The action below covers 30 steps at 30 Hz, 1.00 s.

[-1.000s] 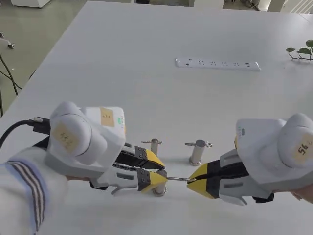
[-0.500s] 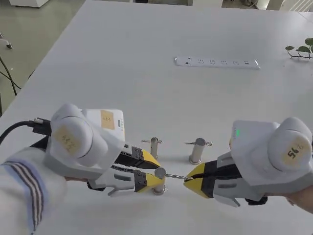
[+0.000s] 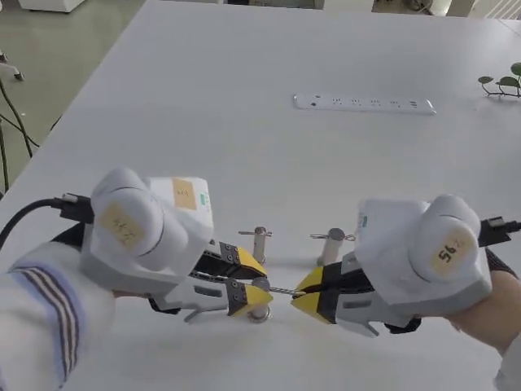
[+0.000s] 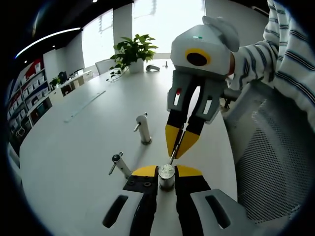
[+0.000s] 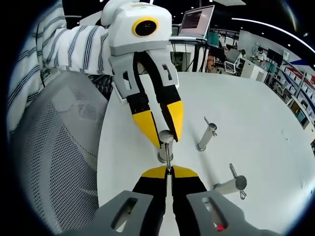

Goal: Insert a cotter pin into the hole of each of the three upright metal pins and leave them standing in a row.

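Rightward of the work, the right gripper (image 3: 304,292) has come in toward the left since a second ago, so the bare length of cotter pin (image 3: 282,290) showing between the two grippers is now much shorter. I judge that the pin is sliding into the hole rather than stalling at its mouth. Its jaws are pressed together on the cotter pin's tail end, as the right gripper view shows, with the thin shaft running straight out from between them. The left gripper (image 3: 251,284) sits about where it was, its yellow jaws clamped on either side of the near metal pin (image 3: 261,286), which stands upright on the white table (image 3: 244,122). Farther back stand the middle metal pin (image 3: 259,243) and the right metal pin (image 3: 329,248), each already with a cotter pin crosswise through its head. This looks like the last insertion. Once it is seated, the near pin, which stands nearer than the other two, probably needs nudging into line with them.
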Each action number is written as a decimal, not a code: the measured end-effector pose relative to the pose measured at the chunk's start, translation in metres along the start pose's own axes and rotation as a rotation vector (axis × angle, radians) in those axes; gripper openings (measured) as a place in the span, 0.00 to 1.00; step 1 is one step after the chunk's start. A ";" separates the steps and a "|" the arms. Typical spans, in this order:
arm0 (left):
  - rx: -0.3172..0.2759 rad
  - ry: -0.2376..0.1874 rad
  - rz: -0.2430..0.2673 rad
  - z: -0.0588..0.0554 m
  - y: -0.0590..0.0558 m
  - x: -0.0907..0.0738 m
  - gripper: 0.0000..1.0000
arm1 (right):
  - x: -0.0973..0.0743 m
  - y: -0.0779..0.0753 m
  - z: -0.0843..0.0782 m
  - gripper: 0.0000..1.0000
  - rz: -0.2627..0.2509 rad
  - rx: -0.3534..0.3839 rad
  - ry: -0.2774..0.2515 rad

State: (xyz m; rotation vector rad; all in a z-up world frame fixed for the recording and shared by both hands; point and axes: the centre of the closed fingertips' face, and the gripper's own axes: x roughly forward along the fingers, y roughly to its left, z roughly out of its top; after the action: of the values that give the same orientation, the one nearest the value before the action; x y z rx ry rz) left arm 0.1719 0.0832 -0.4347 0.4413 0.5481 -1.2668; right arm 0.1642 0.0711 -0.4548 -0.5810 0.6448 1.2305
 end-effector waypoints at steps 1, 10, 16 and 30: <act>0.000 -0.001 0.001 0.000 0.000 0.000 0.09 | 0.001 0.000 0.000 0.00 0.001 -0.001 0.003; -0.011 0.004 -0.019 0.002 -0.004 0.003 0.09 | 0.013 0.004 0.008 0.00 0.070 -0.122 0.022; -0.022 0.002 -0.016 0.002 -0.004 0.003 0.09 | 0.013 0.003 0.008 0.00 0.085 -0.136 0.016; -0.028 -0.012 -0.004 0.002 -0.004 0.002 0.14 | 0.008 -0.001 0.016 0.13 0.054 -0.088 -0.055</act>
State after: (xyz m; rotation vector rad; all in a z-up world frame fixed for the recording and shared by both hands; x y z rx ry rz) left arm 0.1691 0.0800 -0.4344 0.4089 0.5557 -1.2630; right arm 0.1694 0.0876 -0.4491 -0.6041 0.5648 1.3261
